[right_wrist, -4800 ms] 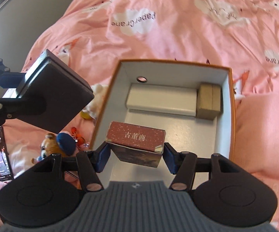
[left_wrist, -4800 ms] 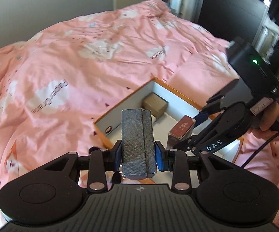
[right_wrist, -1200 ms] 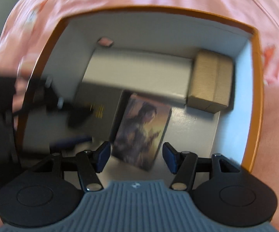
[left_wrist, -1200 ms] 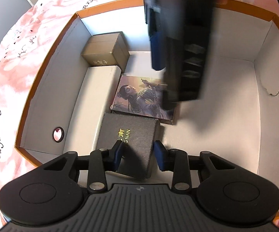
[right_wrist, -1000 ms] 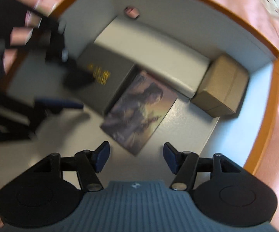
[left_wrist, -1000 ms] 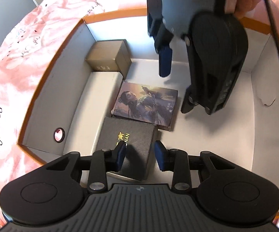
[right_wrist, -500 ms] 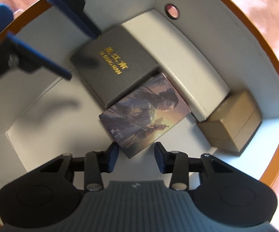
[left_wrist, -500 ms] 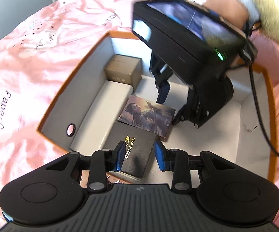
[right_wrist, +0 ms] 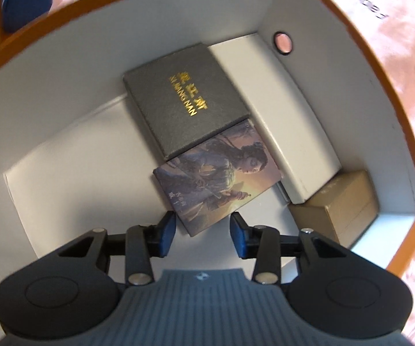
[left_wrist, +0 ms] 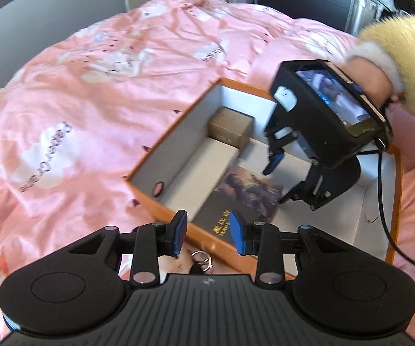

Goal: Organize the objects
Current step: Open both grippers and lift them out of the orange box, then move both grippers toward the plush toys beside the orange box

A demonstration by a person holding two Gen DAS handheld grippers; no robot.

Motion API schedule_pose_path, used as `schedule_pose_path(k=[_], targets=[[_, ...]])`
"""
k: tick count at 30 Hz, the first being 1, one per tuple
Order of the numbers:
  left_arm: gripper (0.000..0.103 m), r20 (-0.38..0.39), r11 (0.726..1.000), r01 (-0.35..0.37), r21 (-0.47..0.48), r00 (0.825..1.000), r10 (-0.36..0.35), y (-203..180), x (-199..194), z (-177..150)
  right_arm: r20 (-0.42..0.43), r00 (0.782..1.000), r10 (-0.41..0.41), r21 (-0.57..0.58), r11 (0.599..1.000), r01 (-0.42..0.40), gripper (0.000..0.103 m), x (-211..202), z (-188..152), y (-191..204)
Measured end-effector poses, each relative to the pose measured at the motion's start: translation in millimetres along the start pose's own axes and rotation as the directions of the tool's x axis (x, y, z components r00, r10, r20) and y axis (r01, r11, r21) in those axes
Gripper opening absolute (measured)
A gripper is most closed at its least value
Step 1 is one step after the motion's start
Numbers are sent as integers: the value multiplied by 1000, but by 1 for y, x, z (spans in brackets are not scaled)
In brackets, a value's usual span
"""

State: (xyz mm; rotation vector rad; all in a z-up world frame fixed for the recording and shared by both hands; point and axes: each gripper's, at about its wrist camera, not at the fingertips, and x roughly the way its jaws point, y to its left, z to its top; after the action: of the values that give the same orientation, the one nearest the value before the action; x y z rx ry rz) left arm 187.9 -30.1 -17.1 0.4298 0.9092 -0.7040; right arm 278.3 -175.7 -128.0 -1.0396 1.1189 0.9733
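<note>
**Packing check: two flat boxes set down, both tongs free**

Lying flat on the floor of the orange-rimmed box (right_wrist: 363, 54), the illustrated box (right_wrist: 219, 173) sits edge to edge with the grey gold-lettered box (right_wrist: 184, 98); both rest against the long white box (right_wrist: 302, 132), with the brown carton (right_wrist: 339, 204) in the corner beyond. A few seconds ago each flat box was clamped in a tool above the bed; both are now released inside.

The right gripper (right_wrist: 203, 229) points steeply down over the near edge of the illustrated box. Its jaws have just narrowed, then eased slightly apart; they stand partly open, pads clear of the box, nothing held. The left gripper (left_wrist: 208, 232) has drawn back since half a second ago and hovers over the near rim, its jaws narrowly parted and empty.

Outside the rim, a key ring (left_wrist: 203, 259) lies on the pink duvet (left_wrist: 92, 101), and a blue toy (right_wrist: 26, 3) shows beyond the far wall.

Judgement: these placements appear complete; loose items on the bed likely remain.
</note>
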Motion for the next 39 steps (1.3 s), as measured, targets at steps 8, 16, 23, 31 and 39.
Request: schedule_pose_path(k=[8, 16, 23, 31, 39], targets=[[41, 18, 984, -104, -148, 994, 107, -6, -41, -20, 204, 977, -63, 338, 941, -10, 45, -68, -12, 2], [41, 56, 896, -124, -426, 985, 163, -21, -98, -72, 523, 846, -105, 469, 864, -183, 39, -138, -3, 77], [41, 33, 790, -119, -602, 984, 174, -46, -104, -127, 550, 835, 3, 403, 875, -269, 26, -134, 14, 147], [38, 37, 698, -191, -690, 954, 298, -33, -98, -148, 513, 857, -56, 430, 880, -200, 26, -112, 32, 171], [36, 16, 677, -194, -710, 957, 291, -15, -87, -145, 481, 874, -68, 443, 879, -176, 22, -102, 54, 160]])
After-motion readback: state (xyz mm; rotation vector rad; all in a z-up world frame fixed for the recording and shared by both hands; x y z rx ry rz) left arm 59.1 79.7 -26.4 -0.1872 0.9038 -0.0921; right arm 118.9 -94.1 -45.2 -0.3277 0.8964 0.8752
